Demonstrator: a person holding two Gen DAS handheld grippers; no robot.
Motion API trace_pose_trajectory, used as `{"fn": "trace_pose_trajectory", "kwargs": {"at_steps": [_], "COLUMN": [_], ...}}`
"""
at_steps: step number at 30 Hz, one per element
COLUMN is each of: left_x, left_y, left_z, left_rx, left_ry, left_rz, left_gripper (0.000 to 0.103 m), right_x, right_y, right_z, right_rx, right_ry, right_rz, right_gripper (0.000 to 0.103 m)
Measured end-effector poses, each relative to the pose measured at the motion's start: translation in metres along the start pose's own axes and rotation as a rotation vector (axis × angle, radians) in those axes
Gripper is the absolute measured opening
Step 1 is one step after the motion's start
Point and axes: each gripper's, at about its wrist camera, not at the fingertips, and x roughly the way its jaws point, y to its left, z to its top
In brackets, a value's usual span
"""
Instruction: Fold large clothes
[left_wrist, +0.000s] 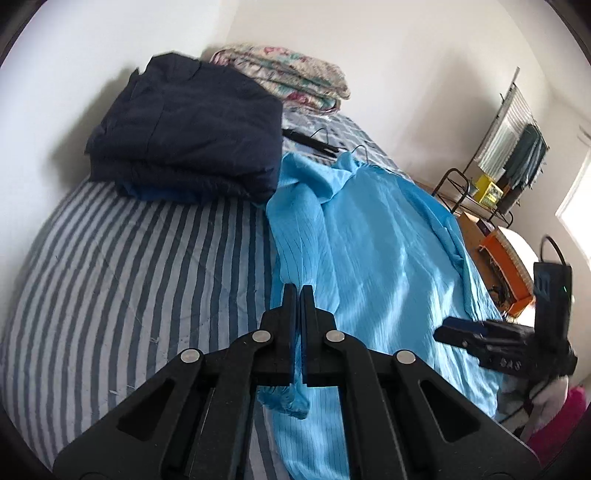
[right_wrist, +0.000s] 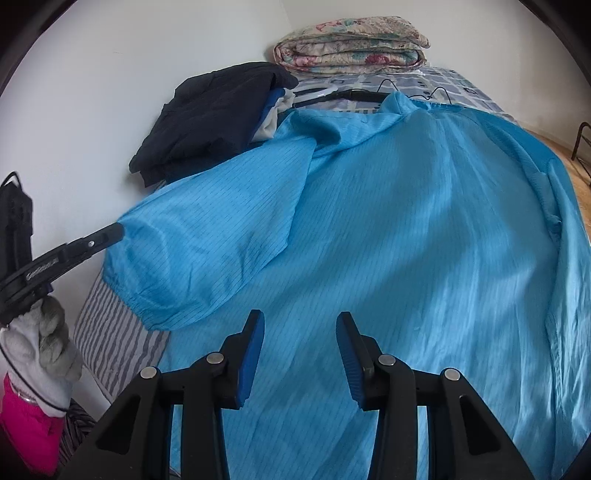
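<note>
A large light-blue garment (right_wrist: 406, 229) lies spread, collar at the far end, on a bed with a striped sheet (left_wrist: 129, 258). My left gripper (left_wrist: 299, 291) is shut on the end of the garment's left sleeve, and a bunch of blue cloth (left_wrist: 291, 398) hangs below its fingers. In the right wrist view the left gripper (right_wrist: 116, 230) pinches the sleeve cuff at the bed's left edge, held by a gloved hand (right_wrist: 40, 343). My right gripper (right_wrist: 301, 325) hovers over the garment's lower part, jaws apart, nothing pinched between the blue pads (right_wrist: 255, 354). The right gripper (left_wrist: 445, 332) also shows at the bed's right edge.
A folded stack of navy clothes (left_wrist: 184, 125) sits by the wall beside the garment's shoulder. A folded floral quilt (right_wrist: 351, 44) lies at the bed's head, with black hangers (right_wrist: 365, 94) in front of it. A metal rack (left_wrist: 469, 192) and an orange box (left_wrist: 506, 266) stand right of the bed.
</note>
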Motion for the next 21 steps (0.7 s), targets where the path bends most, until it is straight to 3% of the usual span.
{"fn": "trace_pose_trajectory", "kwargs": {"at_steps": [4,9,12,18,21], "left_x": [-0.015,-0.006,-0.007,-0.001,0.0], "left_y": [-0.034,-0.05,-0.068,-0.099,-0.106], "left_z": [-0.012,-0.038,-0.058,-0.096,-0.109], "left_rx": [0.196,0.297,0.408,0.547,0.584], "left_ry": [-0.039,0.046,0.079,0.168,0.197], "left_rz": [0.018,-0.029,-0.043,-0.074,-0.089], "left_gripper": [0.0,0.0,0.0,0.0,0.0], "right_x": [0.008,0.027,0.037,0.062,0.077], "right_y": [-0.001,-0.003,-0.003,-0.026,-0.043], "right_z": [0.032,0.085,0.106,0.107,0.094], "right_rx": [0.045,0.105,0.135,0.273,0.34], "right_ry": [-0.016,-0.01,-0.022,-0.001,0.039], "right_rz": [0.063,0.134,0.152,0.221,0.202], "right_gripper": [0.045,0.051,0.062,0.066,0.066]}}
